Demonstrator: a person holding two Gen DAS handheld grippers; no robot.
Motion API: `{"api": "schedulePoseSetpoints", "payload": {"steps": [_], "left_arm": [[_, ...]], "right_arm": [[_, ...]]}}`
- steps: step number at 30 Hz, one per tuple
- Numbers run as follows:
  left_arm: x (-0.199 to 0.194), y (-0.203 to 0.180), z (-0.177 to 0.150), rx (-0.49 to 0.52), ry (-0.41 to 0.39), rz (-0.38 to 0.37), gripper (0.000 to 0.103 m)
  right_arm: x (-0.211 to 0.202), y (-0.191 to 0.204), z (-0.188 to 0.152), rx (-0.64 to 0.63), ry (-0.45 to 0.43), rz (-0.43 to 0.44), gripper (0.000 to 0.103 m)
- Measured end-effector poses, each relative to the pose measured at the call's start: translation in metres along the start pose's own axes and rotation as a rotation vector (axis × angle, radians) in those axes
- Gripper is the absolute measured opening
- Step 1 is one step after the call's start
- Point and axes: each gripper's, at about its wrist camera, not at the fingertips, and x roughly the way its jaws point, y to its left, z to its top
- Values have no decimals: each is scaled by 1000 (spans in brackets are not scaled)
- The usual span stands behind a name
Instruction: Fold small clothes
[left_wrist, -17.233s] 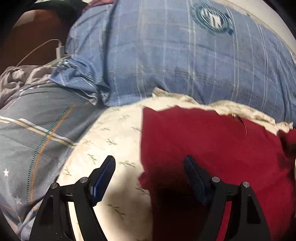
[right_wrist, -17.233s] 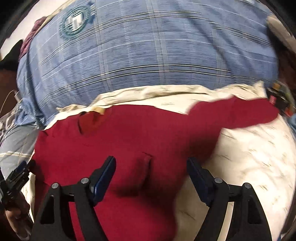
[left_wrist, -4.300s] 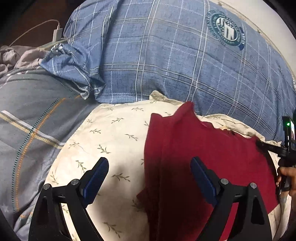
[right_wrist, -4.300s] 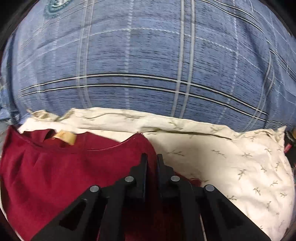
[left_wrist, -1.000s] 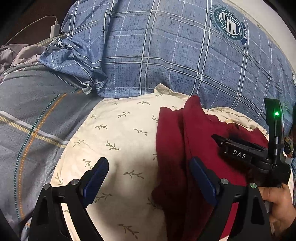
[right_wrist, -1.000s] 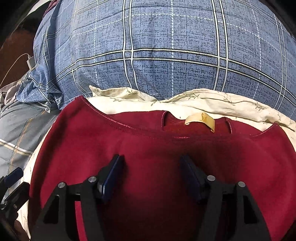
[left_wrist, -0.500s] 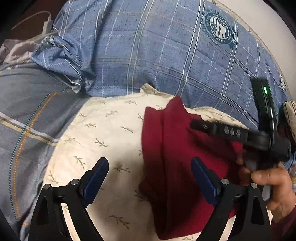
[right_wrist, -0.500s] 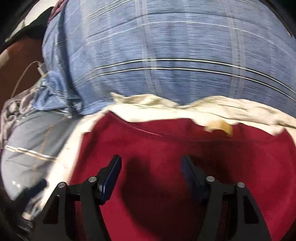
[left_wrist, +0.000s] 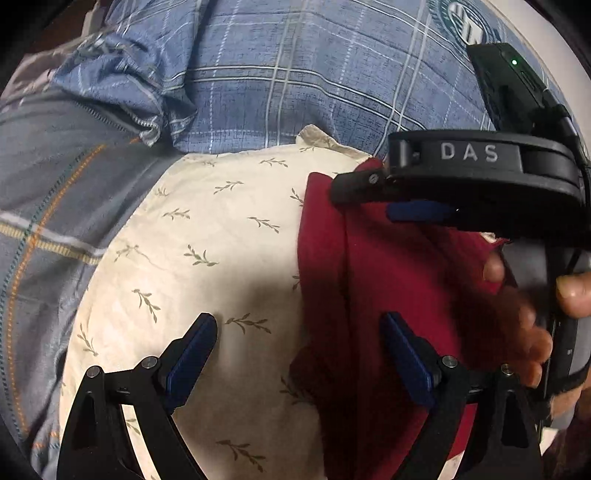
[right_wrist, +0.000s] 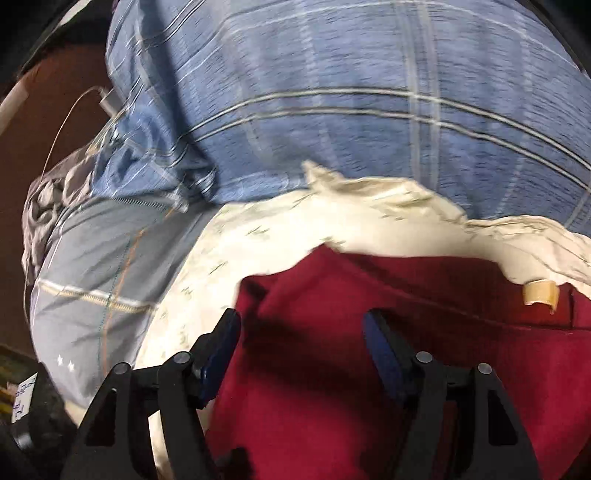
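Observation:
A dark red garment (left_wrist: 384, 280) lies partly folded on a cream pillow with a leaf print (left_wrist: 207, 236). My left gripper (left_wrist: 299, 354) is open, low over the garment's left edge, one finger over the pillow and one over the cloth. My right gripper (right_wrist: 301, 345) is open above the garment's upper left corner (right_wrist: 332, 387); a tan neck label (right_wrist: 539, 293) shows at the right. In the left wrist view the right gripper's black body (left_wrist: 461, 177) reaches across the garment's top from the right, held by a hand (left_wrist: 517, 325).
A blue plaid pillow (left_wrist: 295, 74) lies behind the cream pillow. A grey striped bedsheet (left_wrist: 48, 206) covers the left. A white charger and cable (right_wrist: 107, 99) lie at the far left by a brown surface.
My right gripper has swung left across the garment toward its upper left corner. My left gripper has moved closer and lower. Both stay open.

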Motion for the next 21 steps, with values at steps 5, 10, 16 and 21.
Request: {"api": "schedulePoseSetpoints", "payload": {"steps": [5,10,16,21], "left_arm": [[3,9,0,-38,19,-23,91],[6,4,0,-17,14,-9,91],[7,4,0,-21,14,-17,91],[6,1,0,-32,-7,-71,89]], "right_arm": [[20,28,5,-96,42,-88,73],[37,31,2,-160,38,-163,74],[14,19,-7,-155,-48,-108,22],[-11,7,-10,-100,-106,-43,16]]}}
